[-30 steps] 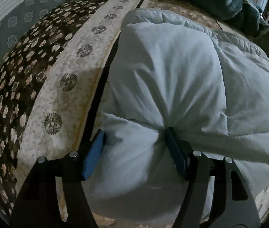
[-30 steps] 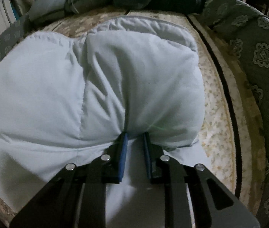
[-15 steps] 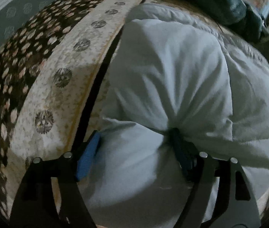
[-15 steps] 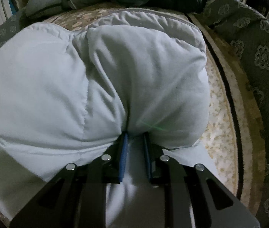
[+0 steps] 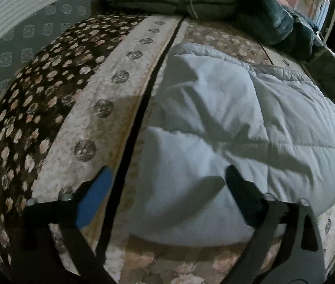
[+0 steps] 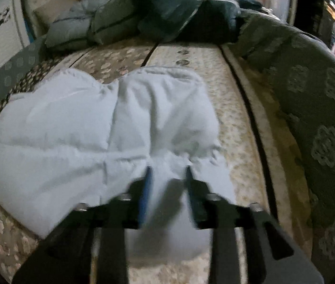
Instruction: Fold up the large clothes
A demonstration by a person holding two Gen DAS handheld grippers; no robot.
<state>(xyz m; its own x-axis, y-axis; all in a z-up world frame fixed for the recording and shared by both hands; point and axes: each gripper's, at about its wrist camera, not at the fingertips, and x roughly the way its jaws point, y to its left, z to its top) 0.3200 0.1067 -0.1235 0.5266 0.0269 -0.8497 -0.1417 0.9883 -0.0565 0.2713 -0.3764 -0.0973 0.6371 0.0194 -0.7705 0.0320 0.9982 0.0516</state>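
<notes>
Left wrist view: the left gripper [image 5: 167, 184] gapes wide, its right finger against the pale padded garment [image 5: 226, 123], gripping nothing. Only the right wrist view shows the right gripper [image 6: 168, 175], partly parted, straddling the garment's near fold.

**Clearance and obstructions, bed surface**

Bare patterned bedspread [image 5: 82, 108]: passable from 7 to 11 o'clock of the pale padded garment [image 5: 226, 123]. Heaped dark bedding [image 6: 167, 14] blocks 12 o'clock. Grey patterned fabric [image 6: 314, 108] bounds 3 o'clock.

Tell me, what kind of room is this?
Most likely a bedroom at home. A padded white garment lies on a wide floral bedspread, with pillows and dark bedding piled at the far end.
</notes>
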